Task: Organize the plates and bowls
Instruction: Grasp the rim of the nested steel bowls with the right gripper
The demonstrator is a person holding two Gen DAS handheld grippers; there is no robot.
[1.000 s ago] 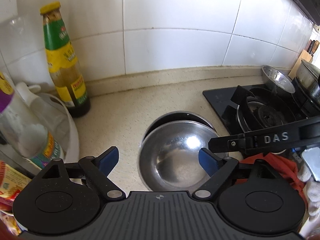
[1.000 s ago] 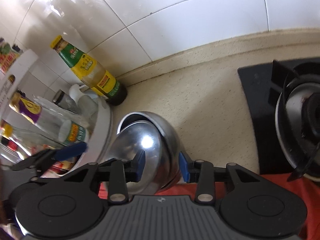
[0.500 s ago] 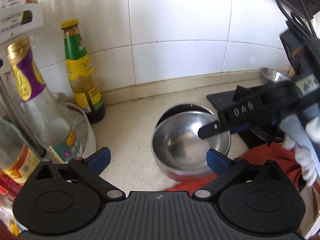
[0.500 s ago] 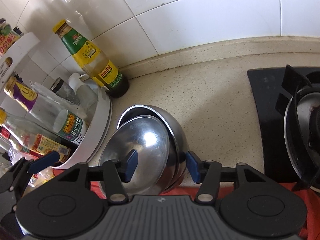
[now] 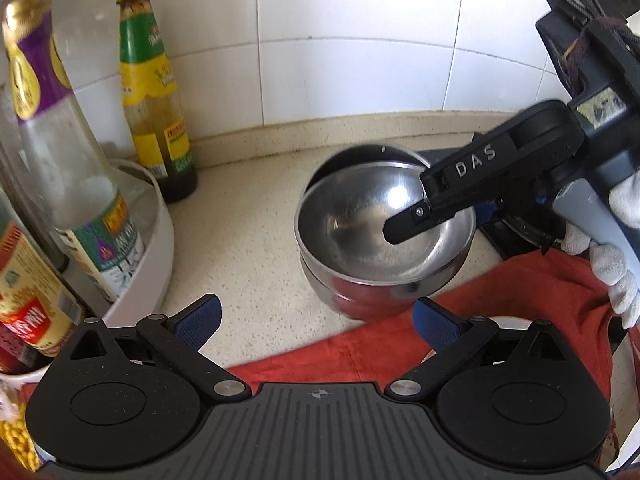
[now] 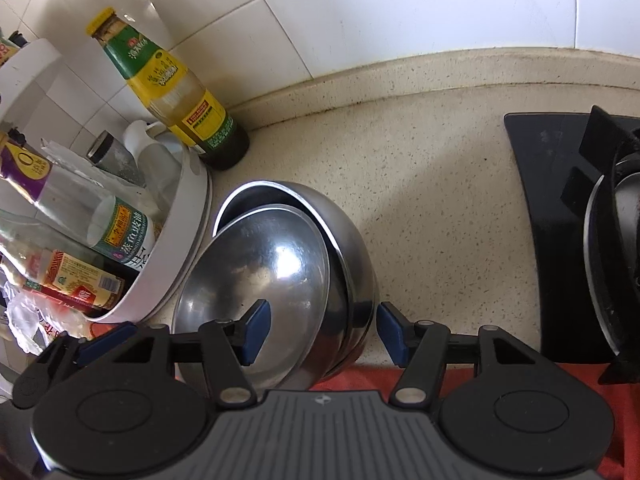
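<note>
Surface: speckled beige countertop (image 6: 432, 208), white tiles behind.
Bowls: two shiny steel bowls (image 5: 384, 236) (image 6: 276, 276), nested, upper tilted.
Left gripper (image 5: 316, 318): jaws spread, empty.
Right gripper (image 6: 320, 330): jaws apart, straddling the rims.

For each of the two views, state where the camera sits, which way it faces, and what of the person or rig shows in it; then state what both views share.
Left wrist view: sits on the left gripper, faces forward and down over the counter toward the tiled wall; shows its own open blue-tipped fingers, plus the right gripper and a white-gloved hand.
Right wrist view: sits on the right gripper, looks down at the stacked steel bowls; its fingers straddle the bowls' rims, and the left gripper's fingertip shows at the lower left.
Shared: the bowls, the yellow-capped sauce bottle, the white tray, the red cloth.
</note>
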